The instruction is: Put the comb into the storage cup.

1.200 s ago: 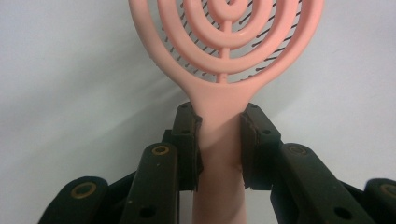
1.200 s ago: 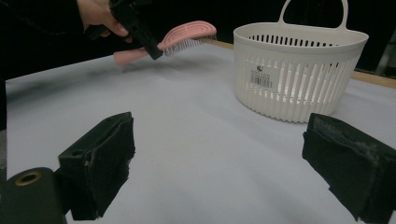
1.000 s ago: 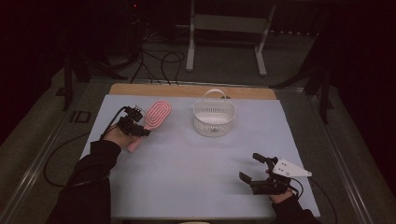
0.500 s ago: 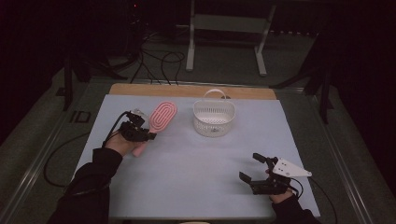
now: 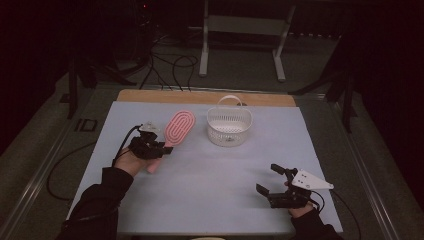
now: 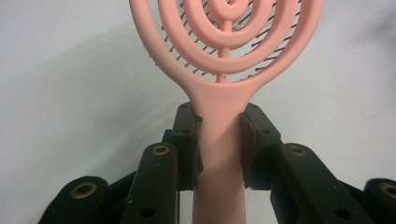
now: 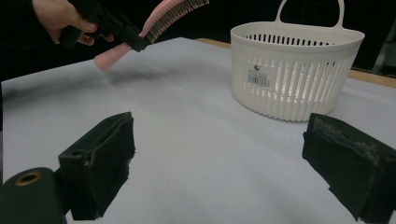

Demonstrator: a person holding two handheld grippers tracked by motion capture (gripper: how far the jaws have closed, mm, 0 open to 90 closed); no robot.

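Note:
A pink hairbrush [image 5: 178, 126] with an oval ringed head is held above the table at the left. My left gripper [image 5: 159, 148] is shut on its handle [image 6: 220, 140], with both pads pressed against the neck just below the head. In the right gripper view the brush [image 7: 163, 16] hangs tilted, bristles down, clear of the surface. A white slatted basket [image 5: 229, 126] with a handle stands at the back middle, to the right of the brush. My right gripper [image 5: 270, 179] rests low at the front right, jaws wide open and holding nothing, aimed toward the basket [image 7: 296, 70].
The table is covered by a pale blue-grey mat [image 5: 210, 185], with a wooden strip [image 5: 200, 96] along the far edge. Cables [image 5: 165, 65] and a metal stand [image 5: 240, 30] lie on the dark floor beyond. A black cable [image 5: 65, 160] trails off the left side.
My left gripper has carried the hairbrush to the right and lifted it off the mat, closer to the basket. The right gripper has stayed put.

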